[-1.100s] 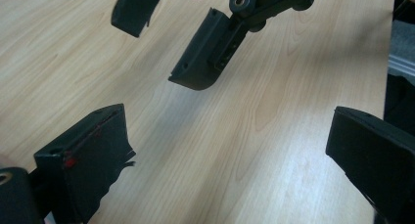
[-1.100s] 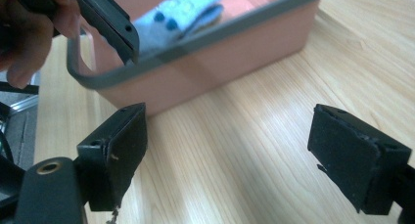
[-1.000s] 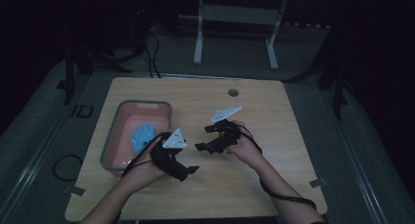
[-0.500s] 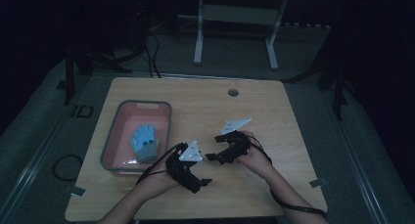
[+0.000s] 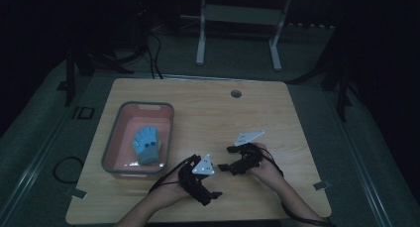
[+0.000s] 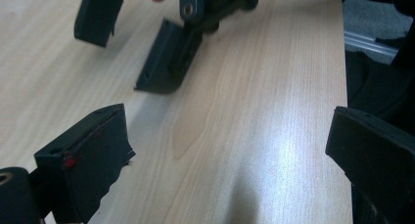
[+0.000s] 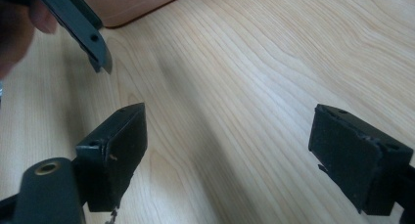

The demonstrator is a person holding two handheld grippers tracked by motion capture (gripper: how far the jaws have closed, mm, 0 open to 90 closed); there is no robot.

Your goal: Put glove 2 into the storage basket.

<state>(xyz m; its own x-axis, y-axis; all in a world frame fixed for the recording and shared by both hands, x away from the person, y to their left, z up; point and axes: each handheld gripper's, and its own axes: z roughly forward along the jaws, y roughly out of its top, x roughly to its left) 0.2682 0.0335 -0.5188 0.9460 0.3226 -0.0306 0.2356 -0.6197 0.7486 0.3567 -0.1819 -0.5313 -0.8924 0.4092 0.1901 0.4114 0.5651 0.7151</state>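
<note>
Facing each other over bare table (image 5: pixel 208 108), both tongs spread, empty; blue glove (image 5: pixel 146 143) in tub (image 5: pixel 119 117) leftward.

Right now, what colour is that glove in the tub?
Light blue glove, clearest in the high view.

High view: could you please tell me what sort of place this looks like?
Probably a dim lab or recording room: a wooden table with a cable hole, a white stand behind, and cables on the carpet.

Smooth light wood-grain table (image 6: pixel 254 116) with slight sheen; knitted-looking blue glove (image 5: pixel 147 143).
</note>
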